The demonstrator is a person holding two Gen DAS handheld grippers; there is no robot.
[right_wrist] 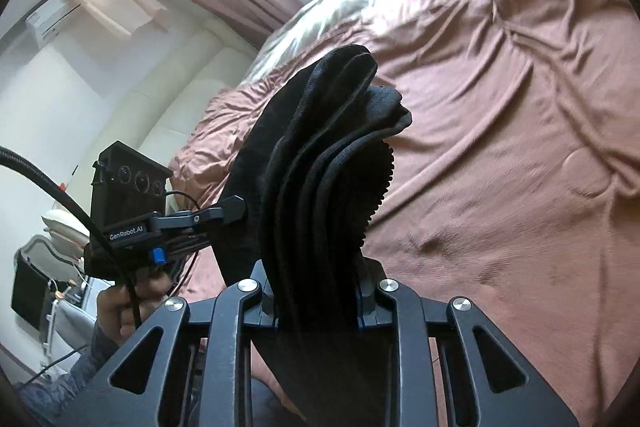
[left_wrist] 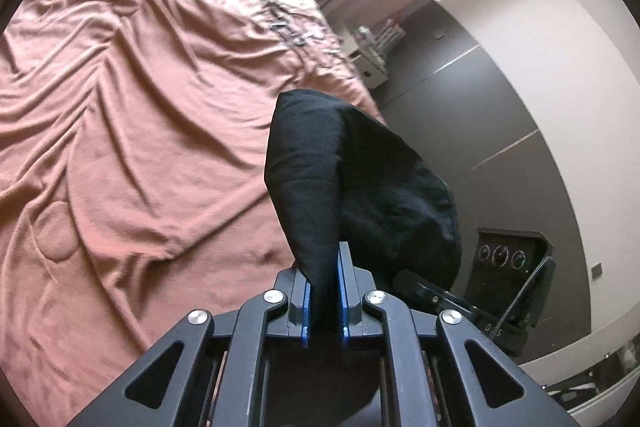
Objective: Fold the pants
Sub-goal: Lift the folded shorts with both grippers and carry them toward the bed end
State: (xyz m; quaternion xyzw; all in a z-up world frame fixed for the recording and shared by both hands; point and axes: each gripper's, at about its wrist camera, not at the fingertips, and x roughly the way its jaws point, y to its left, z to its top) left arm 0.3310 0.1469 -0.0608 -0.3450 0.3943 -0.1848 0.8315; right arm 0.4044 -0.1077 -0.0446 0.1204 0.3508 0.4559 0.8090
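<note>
The left gripper (left_wrist: 324, 291) is clamped on a thin fold of the black pants (left_wrist: 352, 179), lifted above the bed (left_wrist: 140, 99). The right gripper (right_wrist: 320, 291) pinches a thick bunch of layers (ribbed edge showing). Wrinkled brown sheet lies open beyond; the bed's edge runs beside the pants.

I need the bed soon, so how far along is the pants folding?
Early or mid-way. Done: both grippers have hold of the black pants; the left gripper pinches a thin edge, the right gripper clamps several bunched layers. In hand: the cloth is lifted above the brown bedspread. Left: laying it down and finishing the folds; no folded bundle lies on the bed.
</note>
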